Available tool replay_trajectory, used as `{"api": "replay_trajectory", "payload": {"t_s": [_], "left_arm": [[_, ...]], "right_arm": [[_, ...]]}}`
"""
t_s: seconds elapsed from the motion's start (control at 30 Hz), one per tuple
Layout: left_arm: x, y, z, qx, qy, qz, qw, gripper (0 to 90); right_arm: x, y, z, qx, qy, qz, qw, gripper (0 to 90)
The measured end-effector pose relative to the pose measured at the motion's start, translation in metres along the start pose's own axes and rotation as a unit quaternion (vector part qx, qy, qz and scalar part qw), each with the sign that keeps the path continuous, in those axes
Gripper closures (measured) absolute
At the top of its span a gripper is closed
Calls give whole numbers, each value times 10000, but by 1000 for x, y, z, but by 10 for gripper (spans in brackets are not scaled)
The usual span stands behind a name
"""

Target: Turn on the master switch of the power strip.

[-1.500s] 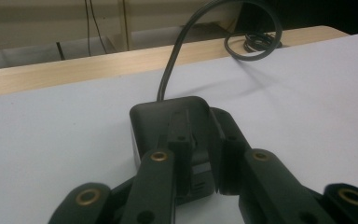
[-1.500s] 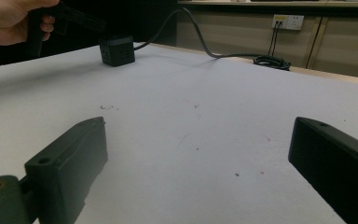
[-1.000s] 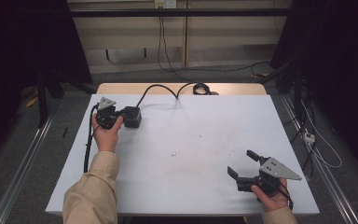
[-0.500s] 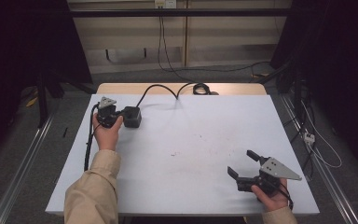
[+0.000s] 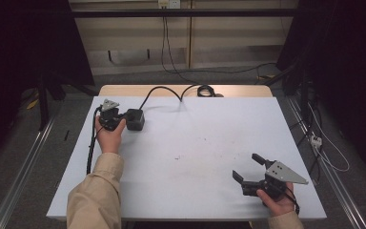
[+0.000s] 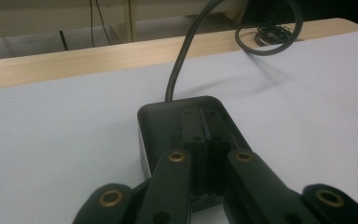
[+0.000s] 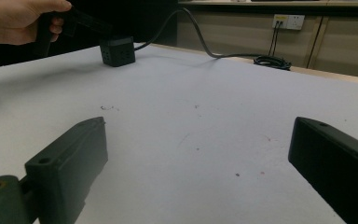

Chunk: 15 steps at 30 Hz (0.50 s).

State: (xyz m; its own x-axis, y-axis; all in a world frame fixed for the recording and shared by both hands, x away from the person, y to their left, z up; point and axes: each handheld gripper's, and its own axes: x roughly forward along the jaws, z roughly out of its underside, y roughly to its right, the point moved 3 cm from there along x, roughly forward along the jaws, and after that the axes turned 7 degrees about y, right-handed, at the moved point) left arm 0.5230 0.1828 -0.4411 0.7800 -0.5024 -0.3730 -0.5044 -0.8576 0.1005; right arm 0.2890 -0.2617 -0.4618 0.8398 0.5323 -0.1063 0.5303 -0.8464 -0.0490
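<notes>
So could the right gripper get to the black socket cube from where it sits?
Probably yes: the right gripper, jaws open, has bare table up to the socket cube. The shut left gripper is already on it.

The counter (image 5: 190, 157) is a pale, plain grey-white sheet, flecked with a few small dark and reddish specks near its middle, and a light wood strip (image 5: 124, 89) borders its far edge. The power cube (image 5: 135, 119) is matt black all over, and its cable (image 5: 164, 90) is black too, ending in a black coil (image 5: 205, 90). The left hand-held gripper (image 5: 124, 120) is black with brass-coloured rivets and a grey plate on top. The right hand-held gripper (image 5: 249, 167) is black as well, with a grey speckled plate. The sleeve (image 5: 95, 195) is plain beige. The floor (image 5: 38, 157) is dark grey.
</notes>
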Motion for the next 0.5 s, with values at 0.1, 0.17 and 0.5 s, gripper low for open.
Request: {"api": "replay_trajectory", "payload": {"t_s": [0.1,0.17,0.5], "left_arm": [[0,0,0,13,7,1,10000,900],[0,0,0,28,6,-8,10000,900],[1,1,0,-12,-14,41,10000,900]], "right_arm": [[0,0,0,-1,3,0,10000,40],[0,0,0,-4,6,-3,10000,40],[0,0,0,2,-13,-17,10000,41]]}}
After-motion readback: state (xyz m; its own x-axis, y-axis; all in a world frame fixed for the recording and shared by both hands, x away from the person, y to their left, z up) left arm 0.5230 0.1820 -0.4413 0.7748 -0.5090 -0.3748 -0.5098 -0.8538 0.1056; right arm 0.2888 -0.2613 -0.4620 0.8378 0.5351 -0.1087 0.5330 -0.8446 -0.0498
